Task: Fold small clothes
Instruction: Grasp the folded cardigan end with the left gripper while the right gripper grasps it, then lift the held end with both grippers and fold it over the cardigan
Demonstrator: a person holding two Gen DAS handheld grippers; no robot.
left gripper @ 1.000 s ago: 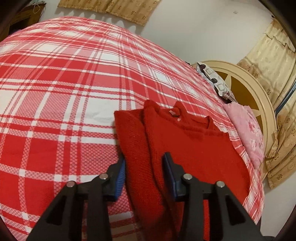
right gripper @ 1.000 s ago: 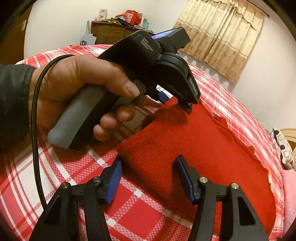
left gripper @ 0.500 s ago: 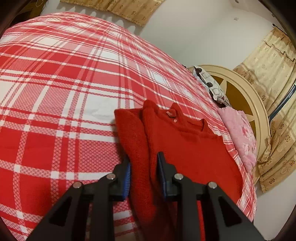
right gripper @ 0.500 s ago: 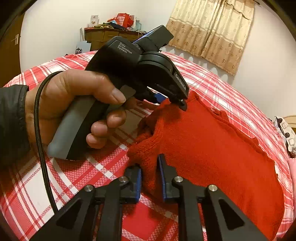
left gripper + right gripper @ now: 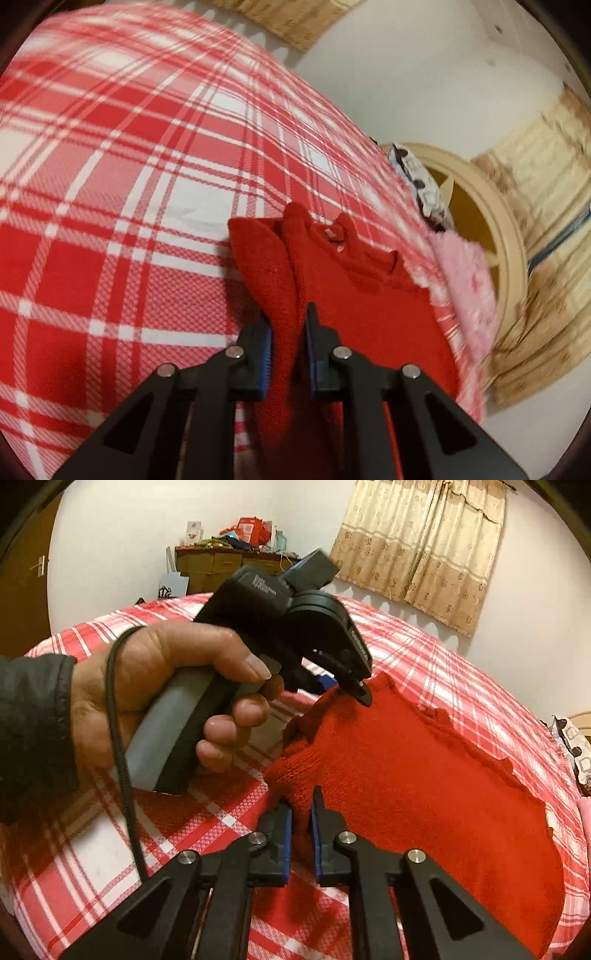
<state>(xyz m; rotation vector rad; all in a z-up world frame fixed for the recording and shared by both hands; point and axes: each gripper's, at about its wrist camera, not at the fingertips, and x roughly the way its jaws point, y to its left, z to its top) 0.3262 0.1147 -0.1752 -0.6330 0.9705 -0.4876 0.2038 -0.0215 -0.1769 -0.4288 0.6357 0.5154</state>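
we see a plain red sweater on a red-and-white plaid bedspread, beside a pink pillow.

Sweater on bed, pillow behind, dresser beyond
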